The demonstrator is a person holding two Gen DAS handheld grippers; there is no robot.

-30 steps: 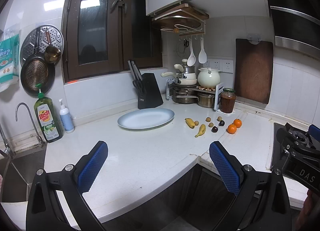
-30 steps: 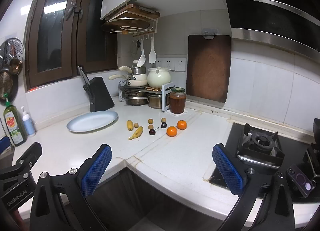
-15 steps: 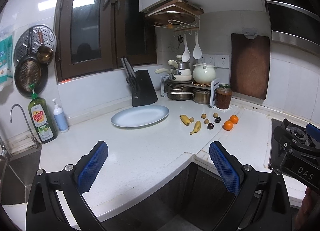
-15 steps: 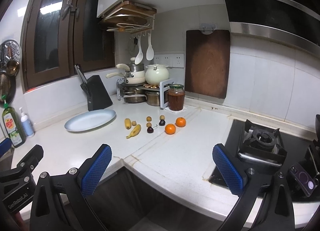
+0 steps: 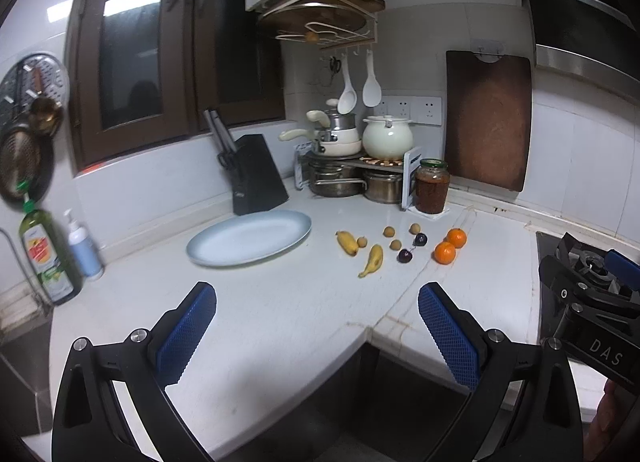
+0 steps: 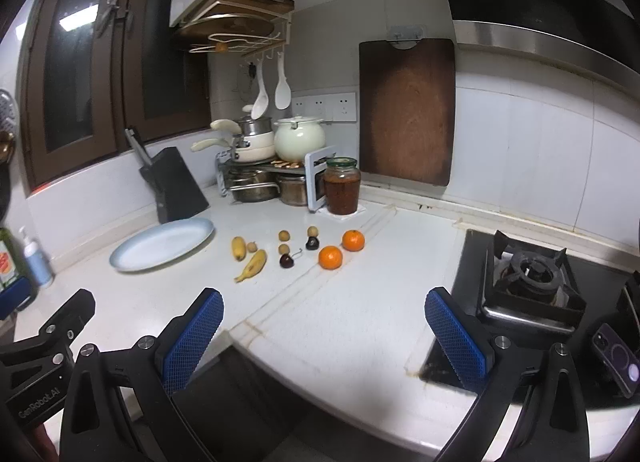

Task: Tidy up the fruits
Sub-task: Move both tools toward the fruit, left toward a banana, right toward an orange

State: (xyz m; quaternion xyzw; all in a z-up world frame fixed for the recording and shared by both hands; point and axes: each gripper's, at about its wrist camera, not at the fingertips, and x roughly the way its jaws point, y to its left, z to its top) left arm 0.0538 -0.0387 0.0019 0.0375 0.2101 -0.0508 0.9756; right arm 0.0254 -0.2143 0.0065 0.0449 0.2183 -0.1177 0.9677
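Fruit lies loose on the white counter (image 5: 280, 310): two small bananas (image 5: 372, 260) (image 6: 253, 265), two oranges (image 5: 445, 253) (image 6: 330, 257), two dark cherries (image 5: 405, 256) (image 6: 286, 261) and several small brown longans (image 5: 389, 231) (image 6: 284, 236). An empty pale blue oval plate (image 5: 250, 237) (image 6: 163, 244) sits to their left. My left gripper (image 5: 318, 332) is open and empty, over the counter's near edge, well short of the fruit. My right gripper (image 6: 324, 332) is open and empty, also near the front edge.
A black knife block (image 5: 256, 180), a pot rack (image 5: 348, 178) and a jar (image 5: 431, 192) stand behind the fruit. A wooden board (image 6: 406, 112) leans on the wall. A gas stove (image 6: 528, 278) is at right; soap bottles (image 5: 44, 258) at left.
Both grippers have moved forward toward the counter and fruit; the fruit and plate appear nearer. Both stay open and empty. Nothing on the counter has moved.
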